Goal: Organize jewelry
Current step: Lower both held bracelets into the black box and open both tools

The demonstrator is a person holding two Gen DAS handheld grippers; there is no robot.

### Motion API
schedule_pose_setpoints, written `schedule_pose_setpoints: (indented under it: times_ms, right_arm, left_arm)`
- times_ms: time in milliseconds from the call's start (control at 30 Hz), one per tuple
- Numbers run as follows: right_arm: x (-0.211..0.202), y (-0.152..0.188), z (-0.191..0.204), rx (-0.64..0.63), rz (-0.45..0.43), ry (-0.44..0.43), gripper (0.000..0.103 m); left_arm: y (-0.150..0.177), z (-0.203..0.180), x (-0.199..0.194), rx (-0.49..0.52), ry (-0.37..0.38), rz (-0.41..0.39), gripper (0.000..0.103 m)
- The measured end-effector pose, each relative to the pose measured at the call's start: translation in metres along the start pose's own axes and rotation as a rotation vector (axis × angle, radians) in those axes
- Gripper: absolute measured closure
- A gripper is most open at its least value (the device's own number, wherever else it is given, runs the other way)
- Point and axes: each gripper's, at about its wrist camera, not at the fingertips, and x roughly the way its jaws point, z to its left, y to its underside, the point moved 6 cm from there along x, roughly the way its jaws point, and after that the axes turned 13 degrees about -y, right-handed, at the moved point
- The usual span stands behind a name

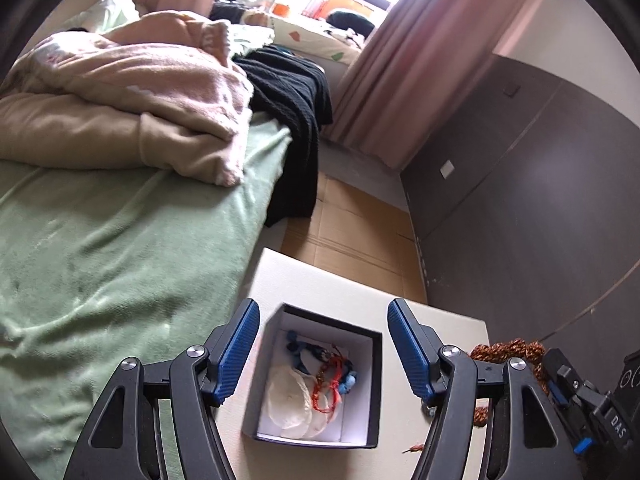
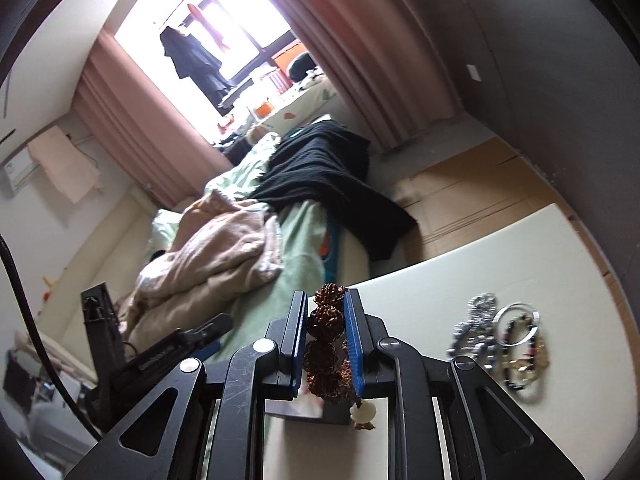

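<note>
An open dark box with a white lining stands on the white table. It holds white discs, a red string bracelet and blue pieces. My left gripper is open, its jaws on either side of the box, above it. My right gripper is shut on a brown knobbly bead bracelet, with a white bead hanging below. That bracelet also shows at the right of the left wrist view. Silver rings and chains lie on the table to the right.
A bed with a green sheet, a pink blanket and a black garment runs along the table's left. A dark wardrobe stands at the right. Cardboard covers the floor beyond the table.
</note>
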Motion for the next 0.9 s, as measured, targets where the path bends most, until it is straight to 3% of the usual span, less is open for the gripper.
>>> schedule_pose_setpoints:
  times_ms: [400, 500, 600, 767, 900]
  right_arm:
    - [0.074, 0.021, 0.041, 0.096, 0.053, -0.262, 0.083]
    - [0.104, 0.041, 0.012, 0.18, 0.174, -0.144, 0.068]
    - [0.098, 0.042, -0.006, 0.21, 0.166, -0.106, 0.061]
    - [0.065, 0.025, -0.018, 0.18, 0.098, -0.052, 0.038]
    - [0.043, 0.022, -0.033, 0.187, 0.088, -0.008, 0.037]
  left_arm:
    - [-0.016, 0.031, -0.01, -0.114, -0.007, -0.035, 0.036]
    - [-0.016, 0.031, -0.01, -0.108, -0.006, -0.034, 0.036]
    - [-0.016, 0.03, -0.01, -0.103, -0.005, -0.034, 0.036]
    - [-0.013, 0.024, -0.009, -0.091, 0.002, -0.027, 0.036]
    - [-0.007, 0.009, -0.008, -0.047, 0.004, -0.021, 0.036]
